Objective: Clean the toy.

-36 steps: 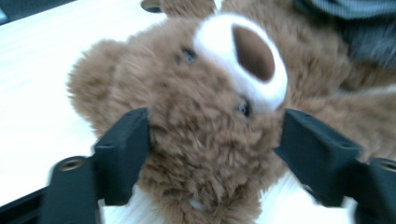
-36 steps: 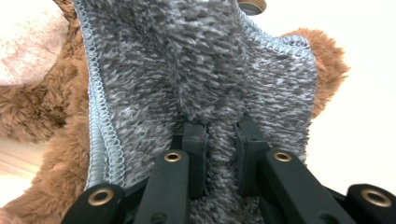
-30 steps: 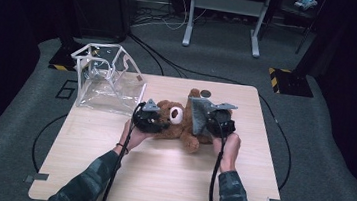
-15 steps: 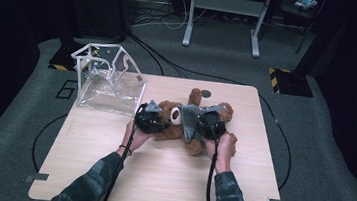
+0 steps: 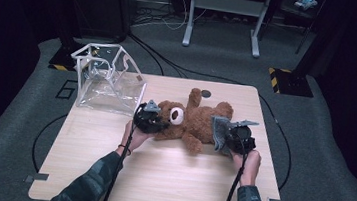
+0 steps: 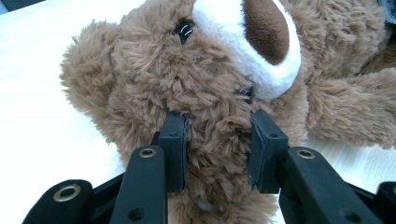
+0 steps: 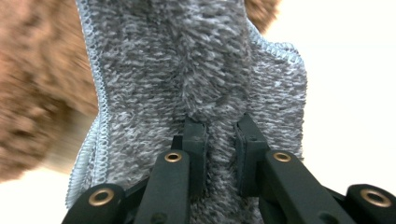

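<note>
The teddy bear (image 5: pixel 192 122) is flat on its back in the middle of the table (image 5: pixel 158 174). The left hand-held gripper (image 6: pixel 217 149) has just squeezed in and is clamped on its head. The right hand-held gripper (image 7: pixel 219 140) is pinched tight on a grey cloth (image 7: pixel 196 65) by the bear's legs.

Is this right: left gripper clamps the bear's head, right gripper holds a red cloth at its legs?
Not quite. The cloth is grey, not red, as the right gripper view shows. The rest holds: the left gripper clamps the bear's head, and the right gripper holds the cloth at its legs.
</note>
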Demonstrator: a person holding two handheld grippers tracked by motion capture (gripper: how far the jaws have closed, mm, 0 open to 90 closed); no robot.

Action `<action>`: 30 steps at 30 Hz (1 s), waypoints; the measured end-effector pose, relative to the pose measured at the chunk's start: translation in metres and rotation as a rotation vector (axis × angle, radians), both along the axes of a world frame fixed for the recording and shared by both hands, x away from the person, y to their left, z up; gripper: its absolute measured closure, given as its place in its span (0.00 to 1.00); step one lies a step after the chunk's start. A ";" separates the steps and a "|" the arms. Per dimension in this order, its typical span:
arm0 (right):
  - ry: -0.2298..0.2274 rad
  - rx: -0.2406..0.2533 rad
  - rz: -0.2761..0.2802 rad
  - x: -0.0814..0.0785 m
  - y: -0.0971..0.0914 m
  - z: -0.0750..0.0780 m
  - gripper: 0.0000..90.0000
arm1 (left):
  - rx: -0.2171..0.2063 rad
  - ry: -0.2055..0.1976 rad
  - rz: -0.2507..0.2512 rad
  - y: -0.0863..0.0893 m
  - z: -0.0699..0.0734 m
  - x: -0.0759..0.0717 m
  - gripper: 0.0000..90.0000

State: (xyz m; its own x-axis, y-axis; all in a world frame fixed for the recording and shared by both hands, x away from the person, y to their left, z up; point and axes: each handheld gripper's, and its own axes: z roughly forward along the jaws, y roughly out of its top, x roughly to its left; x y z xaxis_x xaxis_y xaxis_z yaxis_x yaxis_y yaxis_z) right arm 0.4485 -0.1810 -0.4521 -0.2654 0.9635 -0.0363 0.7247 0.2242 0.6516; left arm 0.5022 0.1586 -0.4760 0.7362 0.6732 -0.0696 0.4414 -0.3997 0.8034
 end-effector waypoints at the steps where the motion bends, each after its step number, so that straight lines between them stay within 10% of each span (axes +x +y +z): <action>1: 0.008 -0.003 -0.013 0.000 -0.005 0.003 0.86 | -0.007 0.003 0.000 0.000 0.000 0.000 0.70; 9: -0.122 0.045 0.006 0.018 0.004 0.045 0.86 | -0.022 0.017 -0.010 0.002 -0.001 0.002 0.70; 13: -0.034 0.011 0.016 0.056 0.024 0.021 0.87 | -0.008 0.014 -0.017 0.002 -0.001 0.002 0.70; 19: 0.052 -0.013 -0.058 0.069 0.007 -0.012 0.86 | -0.006 0.015 -0.020 0.002 -0.001 0.002 0.70; 25: 0.140 -0.050 -0.099 0.061 -0.011 -0.035 0.87 | -0.013 0.022 -0.014 0.003 -0.001 0.001 0.70; 30: 0.037 0.016 -0.133 0.029 -0.028 -0.002 0.87 | -0.016 0.022 -0.013 0.003 -0.001 0.001 0.70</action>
State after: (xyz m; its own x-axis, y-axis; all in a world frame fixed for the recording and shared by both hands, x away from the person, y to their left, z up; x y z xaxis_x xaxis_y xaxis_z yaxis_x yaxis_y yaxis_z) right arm 0.4776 -0.2088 -0.4539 -0.1359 0.9906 -0.0135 0.7710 0.1143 0.6264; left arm 0.5035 0.1618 -0.4768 0.7433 0.6619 -0.0968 0.4539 -0.3927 0.7999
